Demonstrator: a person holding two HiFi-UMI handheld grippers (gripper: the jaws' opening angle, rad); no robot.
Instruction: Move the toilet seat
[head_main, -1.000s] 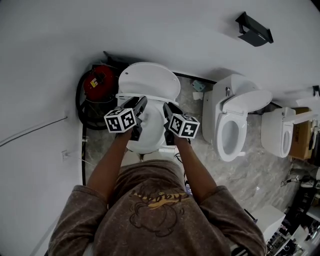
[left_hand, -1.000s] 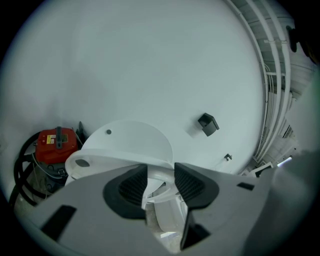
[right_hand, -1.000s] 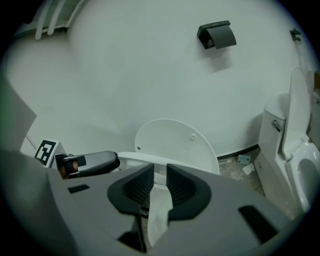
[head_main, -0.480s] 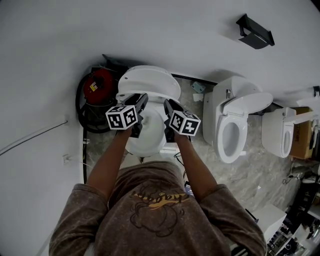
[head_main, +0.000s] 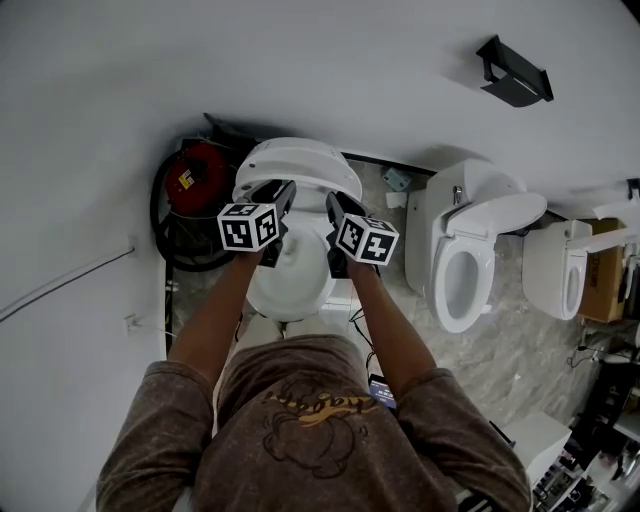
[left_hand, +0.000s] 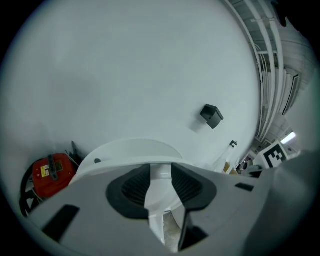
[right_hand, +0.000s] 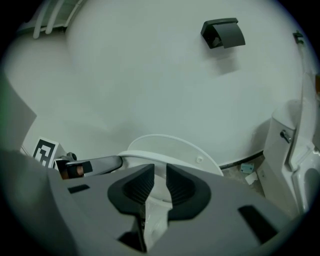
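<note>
A white toilet stands against the wall, its toilet seat (head_main: 298, 160) raised and tilted over the bowl (head_main: 290, 285). Both grippers reach to the seat's front edge. In the left gripper view the left gripper (head_main: 283, 193) (left_hand: 161, 182) has the seat's thin white rim (left_hand: 155, 190) between its jaws. They have just been closing, and a gap still shows beside the right pad. The right gripper (head_main: 333, 202) (right_hand: 160, 185) stands narrower, its pads against the white rim (right_hand: 159, 192). Behind it the seat (right_hand: 172, 145) curves up.
A red machine (head_main: 195, 168) (left_hand: 50, 172) inside a black hose coil sits left of the toilet. Two more toilets (head_main: 465, 260) (head_main: 565, 265) stand to the right, and a cardboard box (head_main: 605, 265) beyond them. A black box (head_main: 515, 72) (right_hand: 223, 32) hangs on the wall.
In the head view the raised seat looks shorter and lower, tipped toward the bowl. Both grippers have shifted a little toward the wall with it.
</note>
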